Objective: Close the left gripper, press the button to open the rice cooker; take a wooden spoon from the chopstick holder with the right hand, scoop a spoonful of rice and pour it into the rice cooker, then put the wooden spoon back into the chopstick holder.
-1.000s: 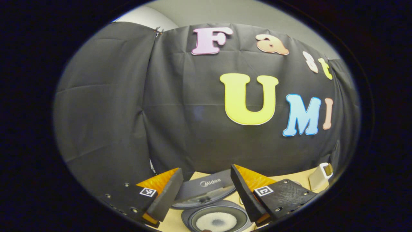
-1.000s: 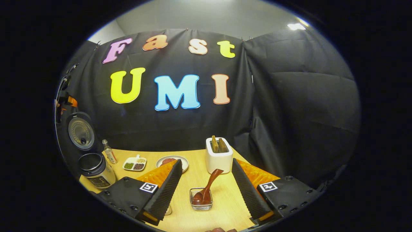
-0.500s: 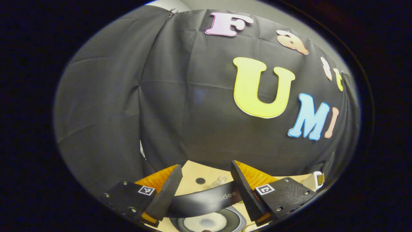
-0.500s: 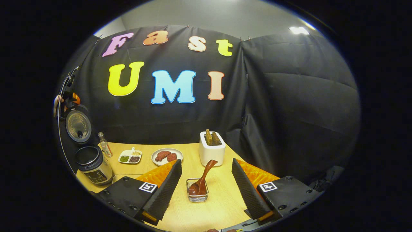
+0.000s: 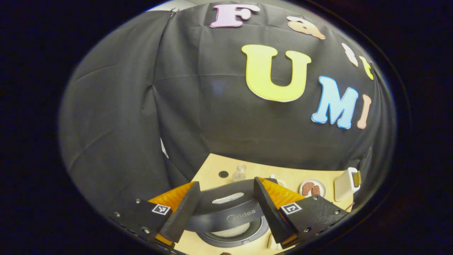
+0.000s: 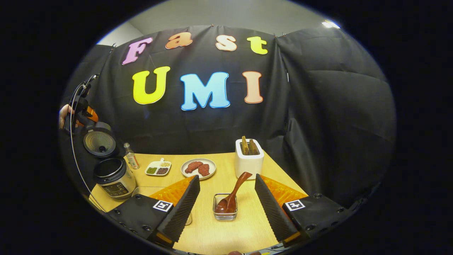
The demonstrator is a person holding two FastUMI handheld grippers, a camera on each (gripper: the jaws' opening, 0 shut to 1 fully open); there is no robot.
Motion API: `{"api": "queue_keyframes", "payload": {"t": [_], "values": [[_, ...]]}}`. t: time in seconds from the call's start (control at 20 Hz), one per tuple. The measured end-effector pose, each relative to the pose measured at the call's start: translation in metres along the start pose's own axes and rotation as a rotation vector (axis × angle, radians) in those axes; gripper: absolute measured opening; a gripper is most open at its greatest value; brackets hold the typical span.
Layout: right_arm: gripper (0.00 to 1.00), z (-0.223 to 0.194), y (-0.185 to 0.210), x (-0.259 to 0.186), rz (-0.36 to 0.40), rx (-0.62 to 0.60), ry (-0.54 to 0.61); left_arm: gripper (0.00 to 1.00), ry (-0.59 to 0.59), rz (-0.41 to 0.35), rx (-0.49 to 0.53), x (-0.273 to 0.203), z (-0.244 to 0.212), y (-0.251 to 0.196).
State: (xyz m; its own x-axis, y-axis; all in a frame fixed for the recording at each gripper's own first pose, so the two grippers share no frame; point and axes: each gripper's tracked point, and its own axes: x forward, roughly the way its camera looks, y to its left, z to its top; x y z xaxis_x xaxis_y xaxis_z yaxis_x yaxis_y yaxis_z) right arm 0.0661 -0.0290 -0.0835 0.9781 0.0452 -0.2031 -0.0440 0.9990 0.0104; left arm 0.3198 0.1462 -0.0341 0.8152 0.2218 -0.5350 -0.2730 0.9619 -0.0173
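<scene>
The rice cooker (image 6: 114, 179) stands at the table's left end with its lid (image 6: 99, 141) raised. In the left gripper view the dark lid (image 5: 226, 212) lies just under and between my fingers, with white rice in the pot (image 5: 230, 232) below it. My left gripper (image 5: 226, 182) is open; in the right gripper view the left gripper (image 6: 80, 112) hovers over the lid's top edge, held by a hand. The brown wooden spoon (image 6: 231, 196) leans in a small wire holder (image 6: 225, 212). My right gripper (image 6: 227, 179) is open, with that holder straight ahead between its fingers, untouched.
A white box (image 6: 249, 161) with wooden pieces stands behind the spoon. A plate of meat (image 6: 198, 168), a sectioned dish (image 6: 158, 168) and a small bottle (image 6: 131, 161) sit mid-table. Black cloth walls the table's back and right side.
The left gripper view has tipped downward over the lid, so more of the table shows beyond it. The right gripper has drifted slightly; the spoon stays in its holder.
</scene>
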Motion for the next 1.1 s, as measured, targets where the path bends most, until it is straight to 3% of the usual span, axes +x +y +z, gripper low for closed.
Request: {"api": "queue_keyframes", "payload": {"t": [0.25, 0.3, 0.35, 0.45, 0.5, 0.55, 0.7, 0.75, 1.1], "values": [[0.99, 0.002, -0.023, 0.013, 0.091, -0.064, 0.022, 0.97, 0.123, -0.005, -0.15, -0.017, -0.071, -0.018], [0.94, 0.006, -0.024, 0.014, 0.109, -0.064, 0.018, 0.97, 0.136, -0.003, -0.157, -0.017, -0.082, -0.02], [0.99, 0.006, -0.025, 0.017, 0.126, -0.062, 0.016, 0.97, 0.144, 0.004, -0.153, -0.017, -0.094, -0.023], [0.99, 0.002, -0.024, 0.02, 0.155, -0.06, 0.025, 0.96, 0.157, 0.027, -0.112, -0.017, -0.11, -0.027], [0.94, -0.001, -0.024, 0.022, 0.165, -0.058, 0.033, 0.96, 0.168, 0.038, -0.1, -0.016, -0.116, -0.027], [0.99, -0.005, -0.024, 0.023, 0.173, -0.056, 0.041, 0.96, 0.185, 0.047, -0.099, -0.015, -0.122, -0.03], [0.99, -0.014, -0.026, 0.023, 0.181, -0.047, 0.058, 0.96, 0.241, 0.05, -0.089, -0.003, -0.145, -0.034], [0.94, -0.018, -0.029, 0.024, 0.176, -0.045, 0.063, 0.96, 0.272, 0.044, -0.087, -0.006, -0.154, -0.035], [0.99, -0.035, -0.046, 0.025, 0.131, -0.011, 0.099, 0.97, 0.388, 0.041, -0.124, 0.015, -0.202, -0.036]]}}
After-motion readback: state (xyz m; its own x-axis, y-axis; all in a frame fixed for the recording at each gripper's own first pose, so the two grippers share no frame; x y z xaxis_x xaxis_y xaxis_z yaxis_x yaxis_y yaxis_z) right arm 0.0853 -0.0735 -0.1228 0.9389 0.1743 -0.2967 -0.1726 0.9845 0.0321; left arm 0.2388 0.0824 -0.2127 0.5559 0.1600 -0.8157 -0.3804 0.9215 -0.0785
